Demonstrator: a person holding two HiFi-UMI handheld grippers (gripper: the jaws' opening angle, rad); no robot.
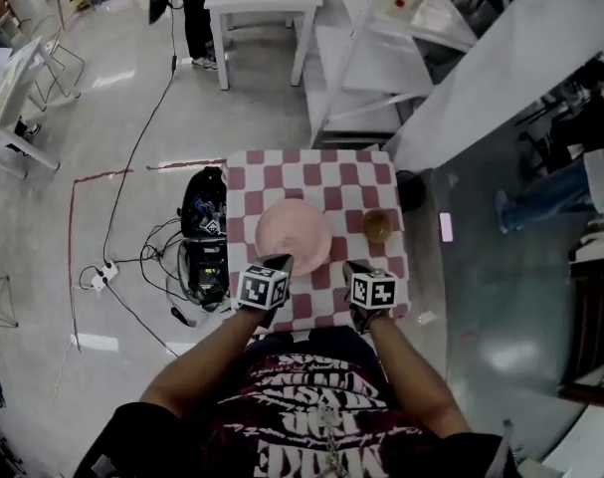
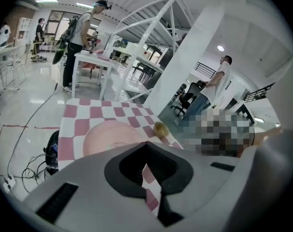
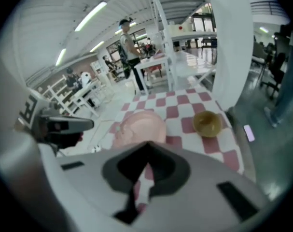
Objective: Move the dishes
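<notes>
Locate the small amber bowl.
In the head view, the small amber bowl sits toward the right edge of the checkered table, just right of the pink plate.

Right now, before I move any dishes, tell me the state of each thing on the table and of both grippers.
Pink plate: flat on the cloth, empty.
Small bowl: upright, looks empty, right of the plate and apart from it.
Checkered cloth: spread flat over the table.
Left gripper: jaws together, holding nothing, at the plate's near rim; contact unclear.
Right gripper: jaws together, holding nothing, over the cloth's near edge.
</notes>
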